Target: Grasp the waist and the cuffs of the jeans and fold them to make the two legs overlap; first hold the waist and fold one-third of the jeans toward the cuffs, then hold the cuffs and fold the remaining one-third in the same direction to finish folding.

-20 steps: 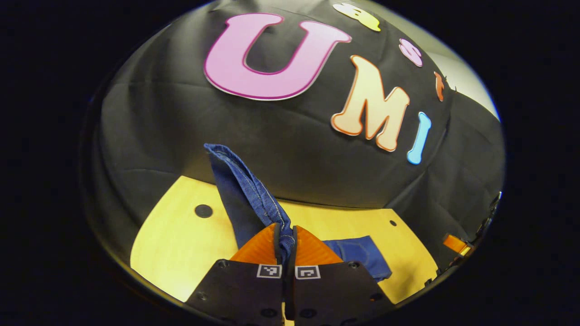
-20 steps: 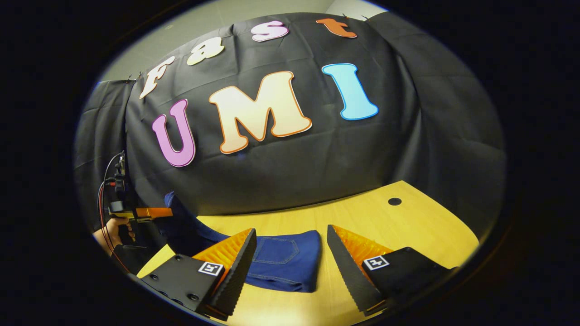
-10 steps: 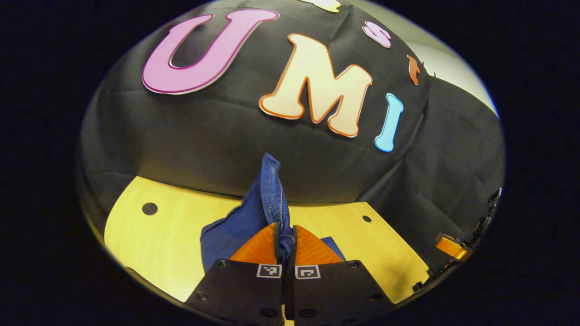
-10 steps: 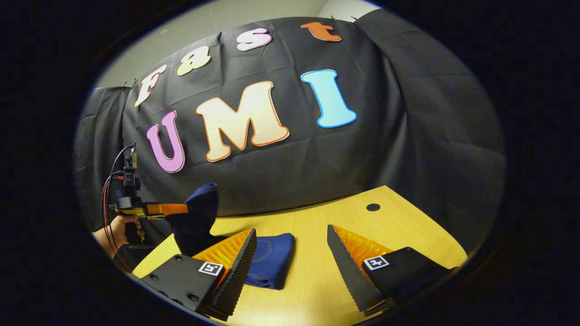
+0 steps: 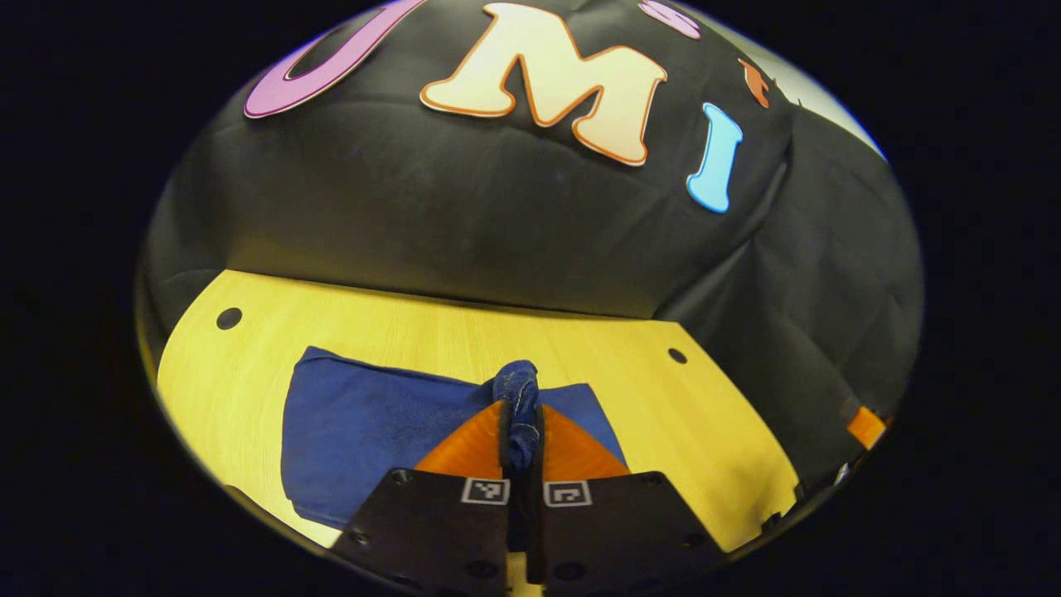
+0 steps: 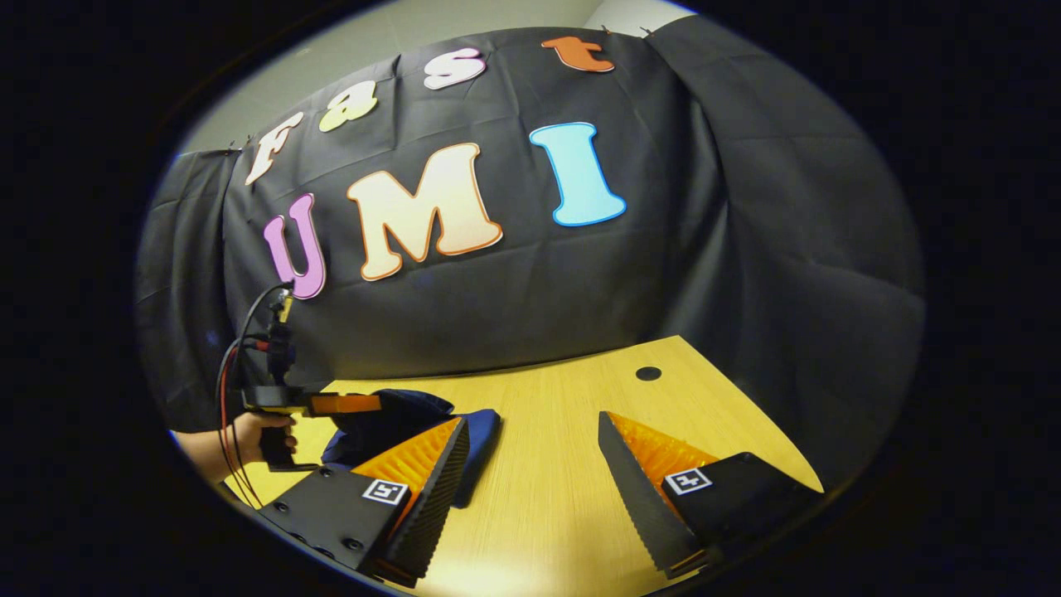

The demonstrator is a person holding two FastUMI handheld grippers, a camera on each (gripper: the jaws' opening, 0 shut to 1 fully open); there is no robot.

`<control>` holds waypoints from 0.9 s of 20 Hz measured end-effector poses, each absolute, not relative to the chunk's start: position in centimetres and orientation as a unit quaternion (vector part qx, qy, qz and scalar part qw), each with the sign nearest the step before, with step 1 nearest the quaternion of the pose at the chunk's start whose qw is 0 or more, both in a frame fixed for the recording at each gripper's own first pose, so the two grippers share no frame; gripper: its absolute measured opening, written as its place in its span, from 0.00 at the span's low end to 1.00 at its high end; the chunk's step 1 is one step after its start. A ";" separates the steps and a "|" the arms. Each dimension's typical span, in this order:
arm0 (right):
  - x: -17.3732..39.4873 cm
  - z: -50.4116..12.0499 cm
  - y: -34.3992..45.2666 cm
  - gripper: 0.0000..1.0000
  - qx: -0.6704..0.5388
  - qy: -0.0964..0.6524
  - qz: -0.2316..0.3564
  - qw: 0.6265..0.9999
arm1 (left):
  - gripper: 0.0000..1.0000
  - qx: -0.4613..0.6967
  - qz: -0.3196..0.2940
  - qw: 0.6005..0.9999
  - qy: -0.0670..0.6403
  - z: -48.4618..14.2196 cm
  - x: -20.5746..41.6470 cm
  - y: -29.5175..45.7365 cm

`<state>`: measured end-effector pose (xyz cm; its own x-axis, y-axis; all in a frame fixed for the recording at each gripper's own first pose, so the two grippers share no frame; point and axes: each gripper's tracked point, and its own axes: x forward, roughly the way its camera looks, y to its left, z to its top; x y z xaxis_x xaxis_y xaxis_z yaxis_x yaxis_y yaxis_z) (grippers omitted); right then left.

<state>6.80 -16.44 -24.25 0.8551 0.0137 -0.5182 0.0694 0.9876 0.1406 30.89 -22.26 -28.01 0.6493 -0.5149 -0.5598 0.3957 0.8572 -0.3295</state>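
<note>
The left gripper, pinching the jeans cuff, should lower it square onto the folded stack on the tabletop before releasing; the right gripper hangs spread.

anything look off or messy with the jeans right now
Nothing stands out. The jeans lie folded flat on the table, apart from one bunched edge pinched in the shut left tongs. The right tongs are open and hold nothing.
</note>
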 end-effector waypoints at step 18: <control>1.5 -5.4 0.1 0.98 0.073 0.051 0.084 0.993 | 0.95 -0.002 -0.134 0.990 0.046 -2.6 13.5 -7.8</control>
